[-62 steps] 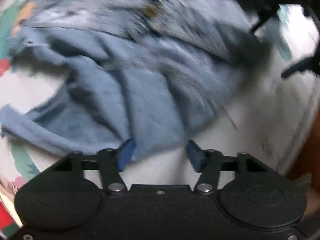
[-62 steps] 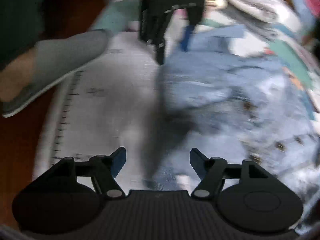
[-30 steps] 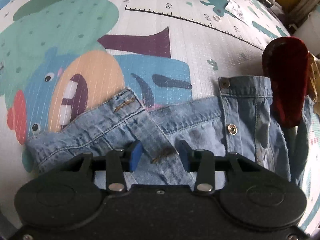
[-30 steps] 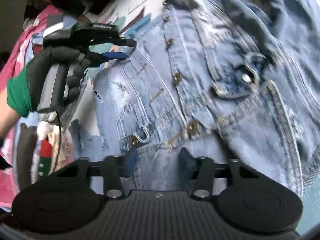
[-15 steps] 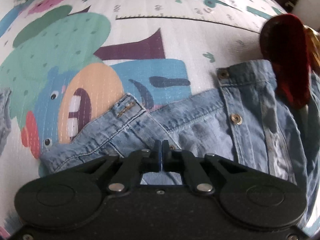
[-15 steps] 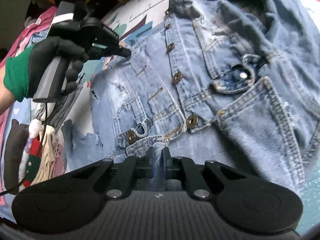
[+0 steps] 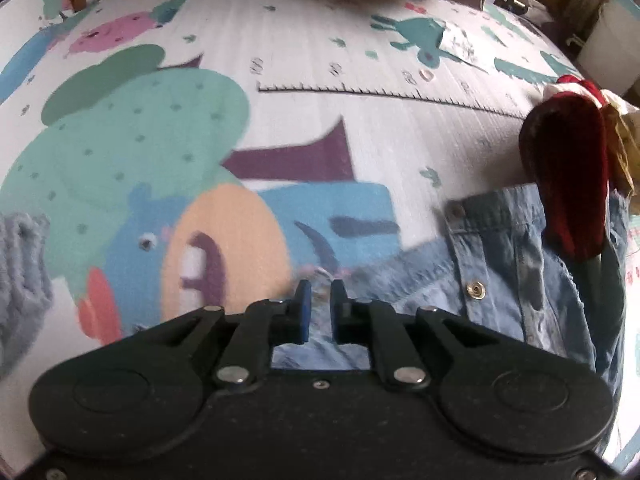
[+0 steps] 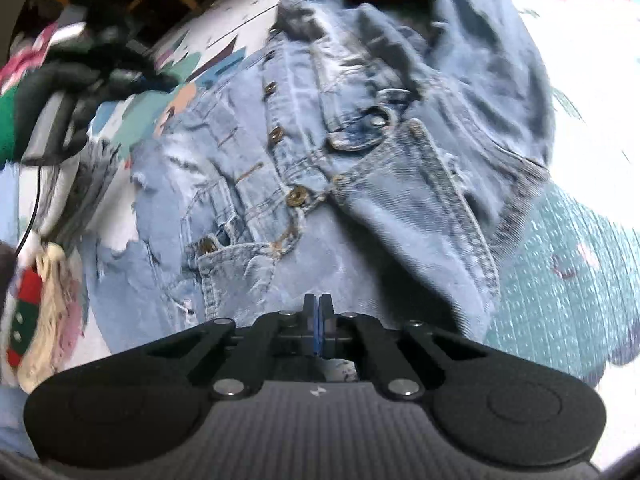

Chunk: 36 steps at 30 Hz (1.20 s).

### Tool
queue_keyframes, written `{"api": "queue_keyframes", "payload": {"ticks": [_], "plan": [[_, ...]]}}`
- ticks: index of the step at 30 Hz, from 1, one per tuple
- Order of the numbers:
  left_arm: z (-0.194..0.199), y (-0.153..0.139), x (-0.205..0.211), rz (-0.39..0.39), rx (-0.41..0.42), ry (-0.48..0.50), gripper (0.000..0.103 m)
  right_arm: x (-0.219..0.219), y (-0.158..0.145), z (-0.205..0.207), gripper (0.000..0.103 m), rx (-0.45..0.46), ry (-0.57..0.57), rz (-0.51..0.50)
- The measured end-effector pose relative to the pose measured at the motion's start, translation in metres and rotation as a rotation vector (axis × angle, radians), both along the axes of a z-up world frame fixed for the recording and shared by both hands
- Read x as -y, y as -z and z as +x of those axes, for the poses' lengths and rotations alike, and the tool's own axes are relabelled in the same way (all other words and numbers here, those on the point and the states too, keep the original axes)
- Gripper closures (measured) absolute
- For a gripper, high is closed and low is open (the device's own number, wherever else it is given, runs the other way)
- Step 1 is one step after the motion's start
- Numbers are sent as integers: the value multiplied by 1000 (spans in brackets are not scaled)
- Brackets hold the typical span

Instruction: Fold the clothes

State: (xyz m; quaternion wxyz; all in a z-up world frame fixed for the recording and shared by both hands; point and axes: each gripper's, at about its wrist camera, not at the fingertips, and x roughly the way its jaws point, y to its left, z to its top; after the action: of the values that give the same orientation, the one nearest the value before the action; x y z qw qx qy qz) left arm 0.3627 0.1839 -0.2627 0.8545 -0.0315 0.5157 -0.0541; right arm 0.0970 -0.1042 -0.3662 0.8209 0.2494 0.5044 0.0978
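A light blue denim jacket (image 8: 360, 152) lies spread front-up on a cartoon play mat, with brass buttons down its placket. My right gripper (image 8: 318, 310) is shut on the jacket's near edge. In the left wrist view the jacket's hem (image 7: 500, 280) with a snap button lies at the lower right. My left gripper (image 7: 318, 294) has its blue pads a narrow gap apart over the hem's corner, with denim showing between them. The left gripper also shows in the right wrist view (image 8: 132, 76), held by a gloved hand at the jacket's far left corner.
A dark red garment (image 7: 568, 176) lies on the jacket's far end. A grey knit piece (image 7: 20, 280) sits at the mat's left edge. A pile of clothes (image 8: 36, 300) lies left of the jacket. The play mat (image 7: 280, 140) stretches ahead of the left gripper.
My left gripper, shut on the hem half a second ago, now has its pads slightly parted, and the hem corner has slid back toward it. My right gripper stays shut on the jacket.
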Motion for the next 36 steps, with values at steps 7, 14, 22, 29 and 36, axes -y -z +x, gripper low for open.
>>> {"api": "queue_keyframes", "payload": {"ticks": [7,14,22,29,36], "plan": [[-8,5,-29,1,23,50,74,4,4,21,74,18,68,104],[-11,31,11,92,44,274,74,-12,4,34,75,78,13,26],[0,48,23,173,19,305,61,-25,2,31,71,140,-76,-44],[1,47,26,163,4,366,82,-28,1,26,76,149,-102,-59],[-15,24,47,228,90,508,95,-19,0,19,68,151,-25,-68]]}}
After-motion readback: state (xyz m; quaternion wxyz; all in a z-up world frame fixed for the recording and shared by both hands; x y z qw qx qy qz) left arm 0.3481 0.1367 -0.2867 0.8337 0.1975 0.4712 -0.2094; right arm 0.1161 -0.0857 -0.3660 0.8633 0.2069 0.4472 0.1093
